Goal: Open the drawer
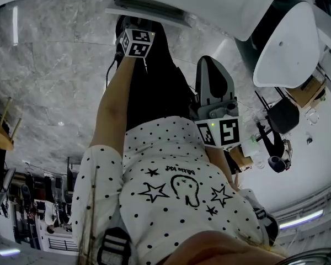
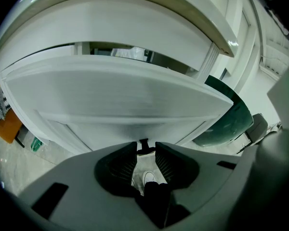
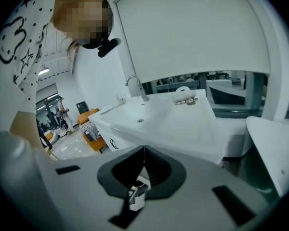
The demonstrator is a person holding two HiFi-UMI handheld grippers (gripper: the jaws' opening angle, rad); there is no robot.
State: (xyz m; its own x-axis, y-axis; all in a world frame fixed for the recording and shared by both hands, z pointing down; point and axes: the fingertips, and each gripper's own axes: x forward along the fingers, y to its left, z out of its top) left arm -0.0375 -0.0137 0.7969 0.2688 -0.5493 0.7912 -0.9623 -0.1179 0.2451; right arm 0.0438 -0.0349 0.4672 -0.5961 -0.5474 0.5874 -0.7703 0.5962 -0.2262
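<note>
In the left gripper view a white drawer front (image 2: 120,95) fills the middle, standing out from the cabinet under a white counter (image 2: 135,13), with a dark gap above its top edge. Its small black handle (image 2: 144,142) sits between the tips of my left gripper (image 2: 146,146), whose jaws are closed against it. In the head view the left gripper (image 1: 137,24) reaches out to the drawer's edge (image 1: 149,7) at arm's length. My right gripper (image 1: 209,62) hangs back beside the person's body; its jaws (image 3: 144,149) are shut with nothing in them.
A dark green rounded object (image 2: 231,119) stands right of the cabinet, an orange stool (image 2: 7,124) to its left. The right gripper view shows a white sink counter (image 3: 183,124) with a faucet (image 3: 135,85). A white chair (image 1: 289,43) stands on the marble floor (image 1: 44,65).
</note>
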